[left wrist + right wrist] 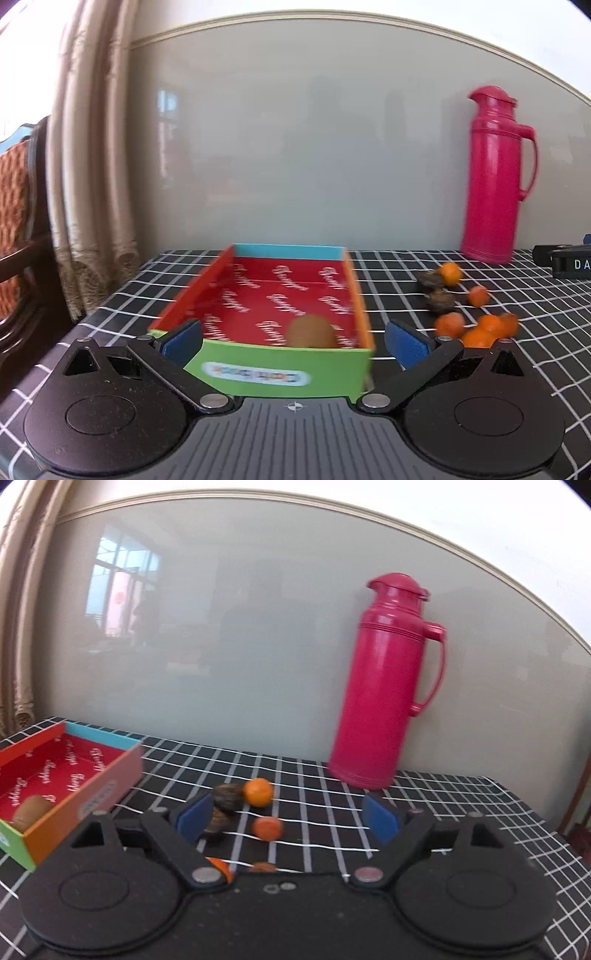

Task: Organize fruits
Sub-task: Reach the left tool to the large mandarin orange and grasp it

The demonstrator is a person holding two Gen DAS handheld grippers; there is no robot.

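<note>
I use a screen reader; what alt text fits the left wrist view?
The open left gripper faces a colourful cardboard box holding one kiwi. To its right, small oranges and dark fruits lie on the checked tablecloth, with a pink thermos behind.

The left hand-held gripper (pixel 293 341) stands wide open over the checked tabletop (pixel 406 269), its blue pads either side of the green near wall of a colourful box (pixel 277 373) — no pad touching it. One kiwi (pixel 312 331) lies inside on the red floor, against that wall. To the right lie small oranges (pixel 476 332) and two dark fruits (pixel 436 291) — a pink thermos (pixel 491 177) behind.
</note>
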